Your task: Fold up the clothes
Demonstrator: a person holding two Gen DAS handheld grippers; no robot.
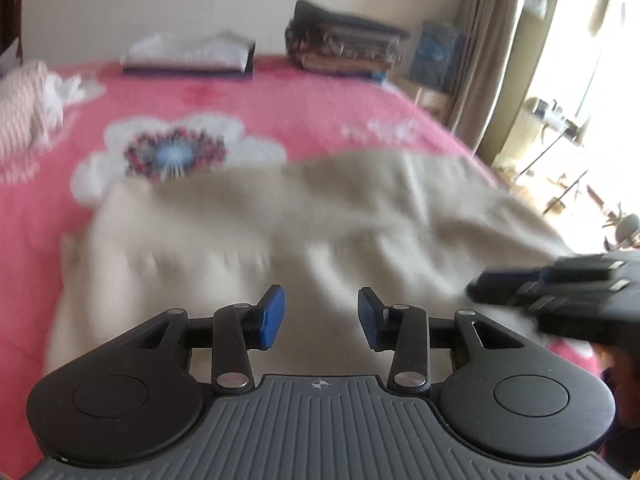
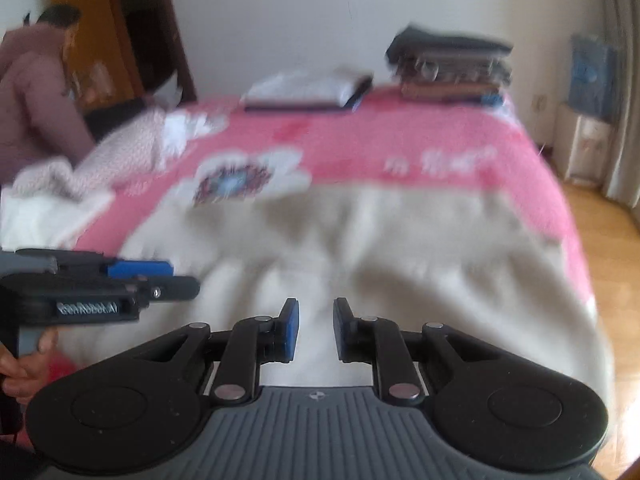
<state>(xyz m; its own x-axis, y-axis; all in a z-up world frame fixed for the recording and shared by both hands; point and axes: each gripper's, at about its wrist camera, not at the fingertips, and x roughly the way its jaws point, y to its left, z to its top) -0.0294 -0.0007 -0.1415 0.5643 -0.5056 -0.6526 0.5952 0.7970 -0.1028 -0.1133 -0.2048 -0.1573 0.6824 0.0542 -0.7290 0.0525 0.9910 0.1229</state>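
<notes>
Left wrist view: the cream garment lies spread and rumpled across the pink bedspread; left gripper and right gripper hover parted and empty above its near edge, seemingly placed to grasp it

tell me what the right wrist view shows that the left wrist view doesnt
Only the right wrist view shows a person in a mauve top bent at the bed's far left side, a wooden wardrobe behind them, and the hand holding the left gripper.

Only the left wrist view shows the bright window with furniture beyond it.

Both show the cream garment spread on the pink bedspread, the flower print, the dark stack of folded clothes, the white folded pile, and both grippers open, holding nothing.
</notes>
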